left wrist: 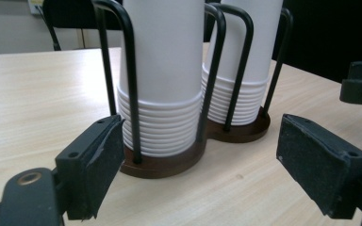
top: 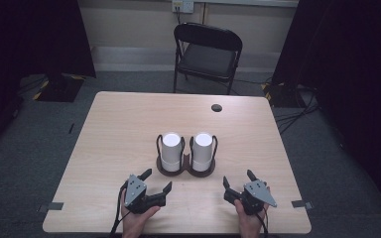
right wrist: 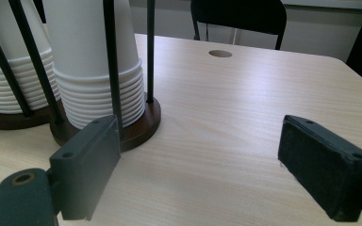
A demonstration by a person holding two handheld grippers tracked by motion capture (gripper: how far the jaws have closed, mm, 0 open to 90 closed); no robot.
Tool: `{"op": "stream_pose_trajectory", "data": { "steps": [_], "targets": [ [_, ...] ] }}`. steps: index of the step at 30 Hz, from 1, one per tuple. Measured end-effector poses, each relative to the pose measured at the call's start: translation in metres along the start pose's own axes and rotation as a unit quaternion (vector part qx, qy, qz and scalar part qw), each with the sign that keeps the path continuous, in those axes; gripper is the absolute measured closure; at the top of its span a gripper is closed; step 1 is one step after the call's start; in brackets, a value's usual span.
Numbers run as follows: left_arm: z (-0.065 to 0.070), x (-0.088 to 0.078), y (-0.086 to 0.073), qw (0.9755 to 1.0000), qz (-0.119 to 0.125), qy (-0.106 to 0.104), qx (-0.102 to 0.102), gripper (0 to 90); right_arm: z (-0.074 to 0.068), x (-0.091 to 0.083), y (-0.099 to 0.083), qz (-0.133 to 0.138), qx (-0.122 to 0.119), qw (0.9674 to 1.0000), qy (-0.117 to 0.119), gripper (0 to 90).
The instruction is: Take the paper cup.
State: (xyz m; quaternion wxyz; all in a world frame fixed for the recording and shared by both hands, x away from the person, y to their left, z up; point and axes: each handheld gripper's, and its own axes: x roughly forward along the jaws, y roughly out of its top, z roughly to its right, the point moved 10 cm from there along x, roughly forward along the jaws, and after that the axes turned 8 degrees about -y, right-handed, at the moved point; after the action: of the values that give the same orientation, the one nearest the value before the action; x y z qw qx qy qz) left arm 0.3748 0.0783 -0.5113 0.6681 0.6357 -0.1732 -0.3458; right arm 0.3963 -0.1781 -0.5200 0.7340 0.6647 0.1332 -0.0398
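white cup stacks (top: pixel 170 148), two, in one holder (top: pixel 186 170); left gripper (top: pixel 157 180) and right gripper (top: pixel 238 179) gape apart.

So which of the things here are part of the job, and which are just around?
Part of the job:
- left stack of white paper cups
- right stack of white paper cups
- dark double cup holder with wire loops, holding both stacks
- left hand-held gripper, open
- right hand-held gripper, open

Just around:
- black folding chair behind the table
- round cable hole
- wall socket
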Motion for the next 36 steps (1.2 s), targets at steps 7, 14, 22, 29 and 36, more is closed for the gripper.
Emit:
{"op": "stream_pose_trajectory", "data": {
  "steps": [7,14,22,29,36],
  "targets": [
    [0.013,0.005,0.01,0.9995,0.002,-0.032,0.002,18.6,0.001,0.001,0.0,-0.004,0.003,1.0,0.001,12.8],
    [0.021,0.014,0.022,0.9987,-0.002,-0.049,0.015,19.7,0.001,0.0,0.0,-0.004,0.005,1.0,0.0,12.8],
    [0.033,0.023,0.038,0.9972,-0.002,-0.069,0.027,24.3,0.001,0.002,-0.001,-0.012,0.01,0.9999,0.007,12.9],
    [0.042,0.031,0.053,0.9951,-0.001,-0.088,0.046,24.8,0.001,0.002,-0.001,-0.011,0.01,0.9999,0.007,12.9],
    [0.046,0.04,0.064,0.9937,0.0,-0.097,0.056,24.9,0.001,0.001,0.0,-0.004,0.011,0.9999,0.009,12.9]
  ]
}}
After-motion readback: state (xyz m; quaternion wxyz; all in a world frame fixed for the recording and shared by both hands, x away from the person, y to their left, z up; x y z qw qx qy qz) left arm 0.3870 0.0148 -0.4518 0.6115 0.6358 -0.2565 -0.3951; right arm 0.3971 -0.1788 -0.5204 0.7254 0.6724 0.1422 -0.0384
